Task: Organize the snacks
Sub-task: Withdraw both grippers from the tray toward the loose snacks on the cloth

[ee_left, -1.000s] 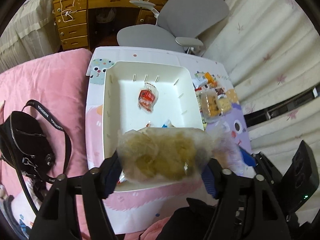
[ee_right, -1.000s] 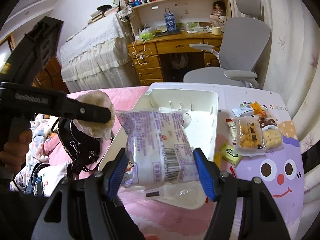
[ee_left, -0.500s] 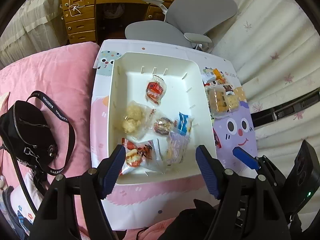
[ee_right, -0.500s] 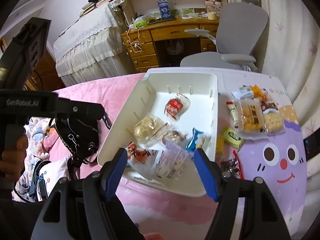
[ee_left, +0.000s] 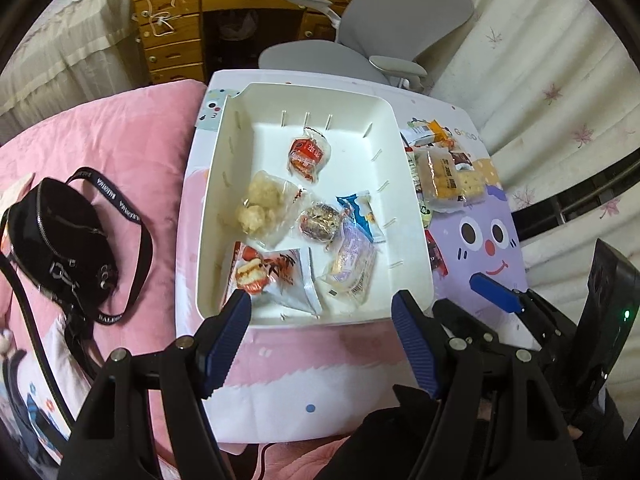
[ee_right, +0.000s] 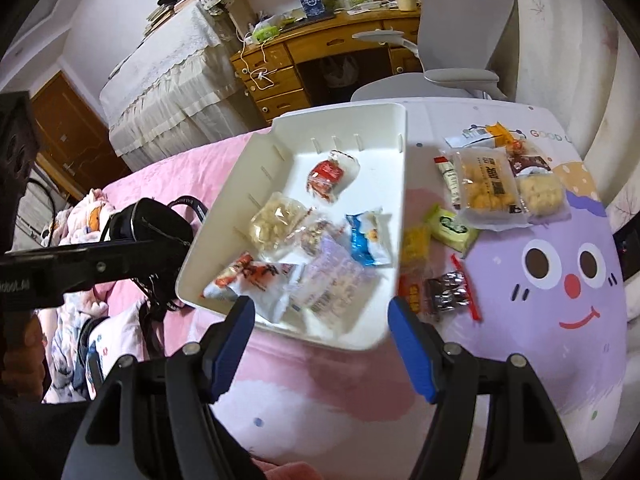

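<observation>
Six wrapped snacks lie in the white bin (ee_left: 412, 216), which sits on a cartoon-printed mat (ee_left: 496, 240) spread over a pink bedspread (ee_left: 104, 136). At the bin's 12 o'clock end rests a red-labelled packet (ee_left: 307, 153); near the centre sit a clear bag of pale puffs (ee_left: 262, 202), a brown round cake (ee_left: 320, 222) and a blue-and-white sachet (ee_left: 360, 214). At 6 o'clock lie a strawberry-printed pack (ee_left: 276, 276) and a lilac-wrapped pastry (ee_left: 352, 264), the two nearest my fingers.

I hold the left gripper (ee_left: 322, 340) above the bin's near rim, jaws parted and empty, the packs just beyond its blue pads. The right gripper (ee_right: 320, 340) hangs likewise over the near edge, jaws spread with nothing between them, pastry and strawberry pack ahead at 12 o'clock.

At 3 o'clock of the bin, loose snacks (ee_right: 492, 188) crowd the mat above a purple smiling face. At 9 o'clock a black shoulder bag (ee_left: 56, 240) lies on the bedspread. Beyond, at 12 o'clock, stand a grey office chair (ee_left: 384, 20) and a wooden desk (ee_left: 224, 8); a curtain (ee_left: 540, 80) hangs at 2 o'clock.
</observation>
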Demonstrator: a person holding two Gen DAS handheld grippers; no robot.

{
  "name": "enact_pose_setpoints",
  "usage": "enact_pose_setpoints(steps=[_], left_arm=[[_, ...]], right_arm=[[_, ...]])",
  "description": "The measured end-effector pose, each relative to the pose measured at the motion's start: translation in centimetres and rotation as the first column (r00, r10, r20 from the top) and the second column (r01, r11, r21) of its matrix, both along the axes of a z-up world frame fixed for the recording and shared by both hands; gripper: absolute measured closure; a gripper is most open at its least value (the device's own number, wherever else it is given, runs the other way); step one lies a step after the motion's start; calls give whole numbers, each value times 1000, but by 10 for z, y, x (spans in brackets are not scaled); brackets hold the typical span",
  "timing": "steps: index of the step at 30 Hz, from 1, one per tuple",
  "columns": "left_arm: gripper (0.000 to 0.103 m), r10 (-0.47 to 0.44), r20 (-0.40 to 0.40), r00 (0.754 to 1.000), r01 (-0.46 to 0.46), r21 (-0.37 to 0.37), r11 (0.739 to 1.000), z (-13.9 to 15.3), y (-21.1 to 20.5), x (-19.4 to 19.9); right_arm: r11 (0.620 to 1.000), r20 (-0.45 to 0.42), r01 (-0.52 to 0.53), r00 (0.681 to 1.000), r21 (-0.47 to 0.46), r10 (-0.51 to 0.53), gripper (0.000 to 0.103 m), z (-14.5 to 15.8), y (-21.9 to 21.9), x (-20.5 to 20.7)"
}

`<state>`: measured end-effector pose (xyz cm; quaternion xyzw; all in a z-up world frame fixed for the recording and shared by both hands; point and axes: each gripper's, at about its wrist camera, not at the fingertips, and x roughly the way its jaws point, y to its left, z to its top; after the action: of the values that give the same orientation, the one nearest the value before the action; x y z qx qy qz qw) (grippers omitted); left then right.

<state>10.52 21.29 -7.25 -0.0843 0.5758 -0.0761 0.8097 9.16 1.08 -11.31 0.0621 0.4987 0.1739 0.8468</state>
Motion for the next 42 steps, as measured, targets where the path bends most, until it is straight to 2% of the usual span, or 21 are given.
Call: enact_pose_setpoints(steps=[3,10,20,24,29,38,42], left_arm=[[31,49,-10,999,-49,-15,999,-1,-11,-8],[31,184,-13,983,-184,2,983,0,-60,-29],[31,361,20,932,-361,-16,932,-1,-137,-68],[31,403,23,915,-403,-32,915,-2,-161,-81],[19,452,5,892,-451,-24,892,-2,-182,-87],[19,456,-1,890,-456,34,889,0,-208,-80],[13,469,17,883,-469,39,882,-1,-215,-72]], right_arm=[[1000,-7,-19,1000,18,19,33,-1,-18,-1],[994,-10,-102,995,24,102,33,5,-75,-11],[976,-13,-217,976,14,217,33,3,-162,-16],[966,12,-260,965,-8,260,33,7,-192,-17],[961,27,-276,961,-16,276,33,9,-220,-14],[968,23,-249,968,41,248,33,2,-250,-12],[977,7,-208,978,56,208,33,-4,-262,-6]])
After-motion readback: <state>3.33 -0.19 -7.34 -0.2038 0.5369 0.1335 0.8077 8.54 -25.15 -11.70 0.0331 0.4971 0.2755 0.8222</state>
